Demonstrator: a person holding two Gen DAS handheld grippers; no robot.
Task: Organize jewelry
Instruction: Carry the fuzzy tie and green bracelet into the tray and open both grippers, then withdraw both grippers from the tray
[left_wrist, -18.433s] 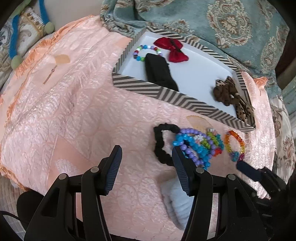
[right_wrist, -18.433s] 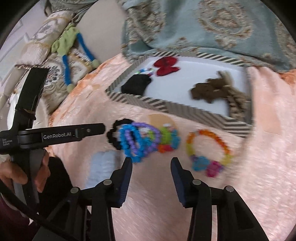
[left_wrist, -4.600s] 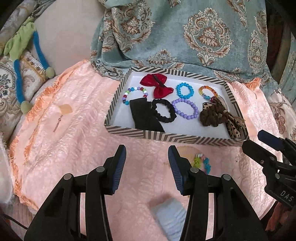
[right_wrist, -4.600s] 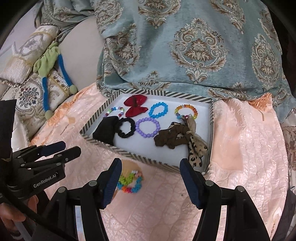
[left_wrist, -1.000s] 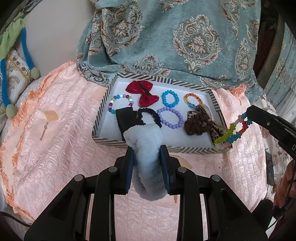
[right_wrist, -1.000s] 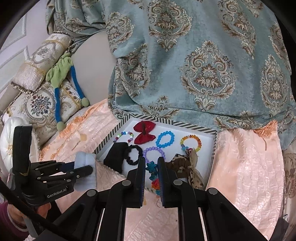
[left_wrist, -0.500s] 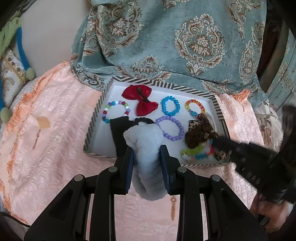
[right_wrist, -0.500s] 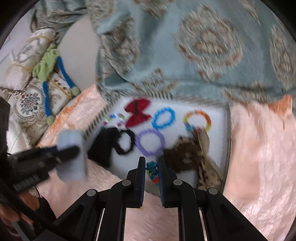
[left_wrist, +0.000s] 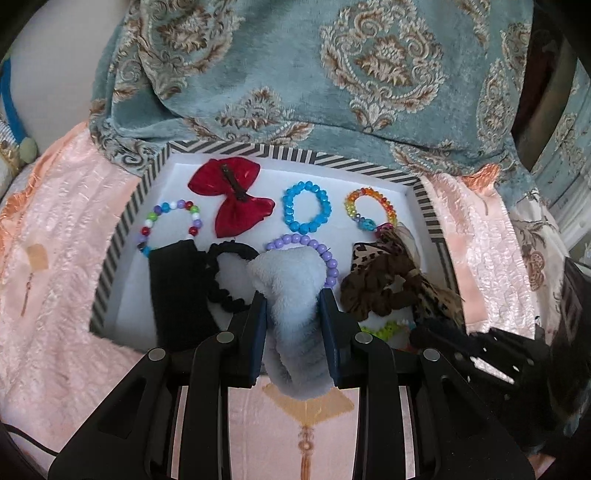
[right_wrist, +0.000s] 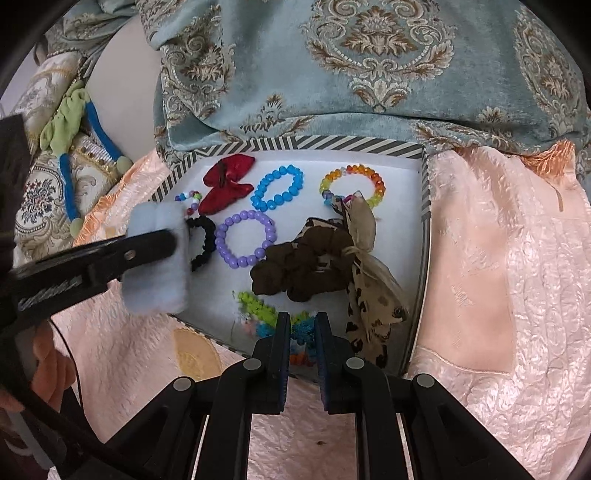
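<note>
A chevron-rimmed tray (right_wrist: 425, 192) sat on a peach quilted bedspread (right_wrist: 498, 258), with teal damask fabric (right_wrist: 369, 66) draped behind it. The left gripper (left_wrist: 293, 314) clamped a pale blue fleece scrunchie (left_wrist: 291, 295) over the tray's near left. The right gripper (right_wrist: 300, 332) pinched a multicoloured bead bracelet (right_wrist: 258, 306) lying at the tray's near edge.

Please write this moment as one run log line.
left tongs: shut on fluffy blue band, above tray | right tongs: shut on multicolour bracelet, inside tray front
</note>
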